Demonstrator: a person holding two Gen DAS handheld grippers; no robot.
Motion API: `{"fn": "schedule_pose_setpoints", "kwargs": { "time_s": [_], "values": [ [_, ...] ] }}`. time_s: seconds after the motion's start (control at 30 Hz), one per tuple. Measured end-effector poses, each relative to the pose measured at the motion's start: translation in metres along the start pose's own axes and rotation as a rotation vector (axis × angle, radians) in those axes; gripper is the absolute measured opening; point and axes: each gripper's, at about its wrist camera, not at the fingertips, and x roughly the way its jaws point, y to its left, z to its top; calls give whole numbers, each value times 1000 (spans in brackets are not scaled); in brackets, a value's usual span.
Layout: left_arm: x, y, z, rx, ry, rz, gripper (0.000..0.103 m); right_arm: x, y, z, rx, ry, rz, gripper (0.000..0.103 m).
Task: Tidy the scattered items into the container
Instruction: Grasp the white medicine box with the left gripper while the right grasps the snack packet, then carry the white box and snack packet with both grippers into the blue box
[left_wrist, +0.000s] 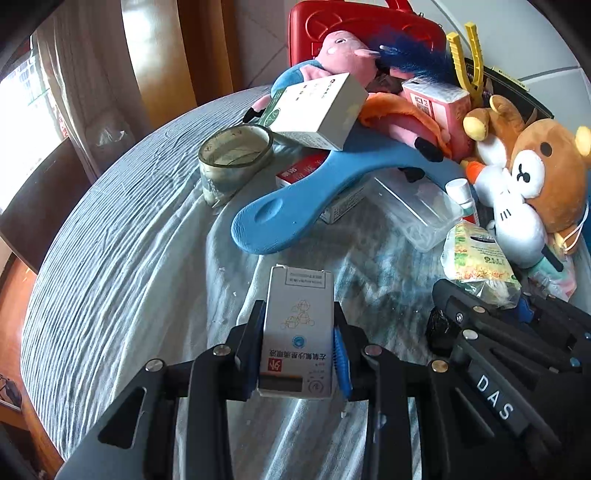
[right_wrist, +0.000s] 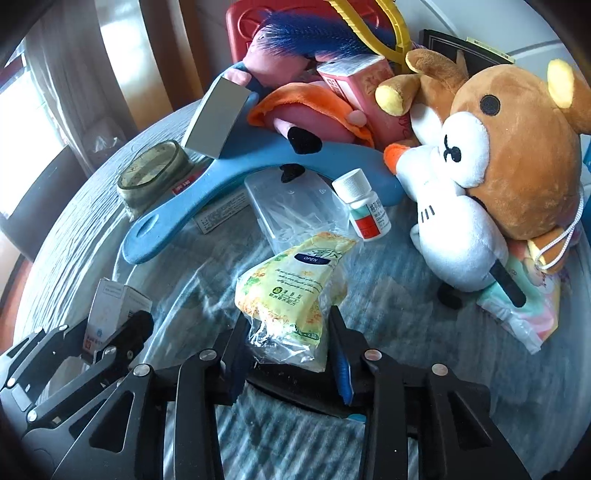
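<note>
Crinkly plastic could slide free: the right gripper (right_wrist: 286, 354) pinches only the loose tail of the yellow tissue pack (right_wrist: 295, 291) above the striped cloth (left_wrist: 110, 258), while the left gripper (left_wrist: 299, 339) clamps a white medicine box (left_wrist: 299, 332) squarely; no container is identifiable

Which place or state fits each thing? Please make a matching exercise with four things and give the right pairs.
Things:
1. small white box
2. yellow-green packet
3. white pill bottle
4. glass jar

Places or states:
A. standing upright beside the white plush
B. clamped in the left gripper
C. open, at the left edge of the pile
D. clamped in the right gripper

Pairs: 1-B, 2-D, 3-A, 4-C
</note>
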Motion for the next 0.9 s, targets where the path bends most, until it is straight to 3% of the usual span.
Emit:
{"fn": "schedule_pose_setpoints", "kwargs": {
  "time_s": [0.07,0.5,0.9],
  "values": [
    [-5,-1,1,2,-10,2,32,-6,-1,0,-1,-6,12,31],
    [-49,-22,15,31,-73,-55,32,-68,-19,5,23,-104,-20,30],
    [-147,-46,45,154,-226,-246,32,-190,-23,13,123,-283,-192,30]
  ]
}}
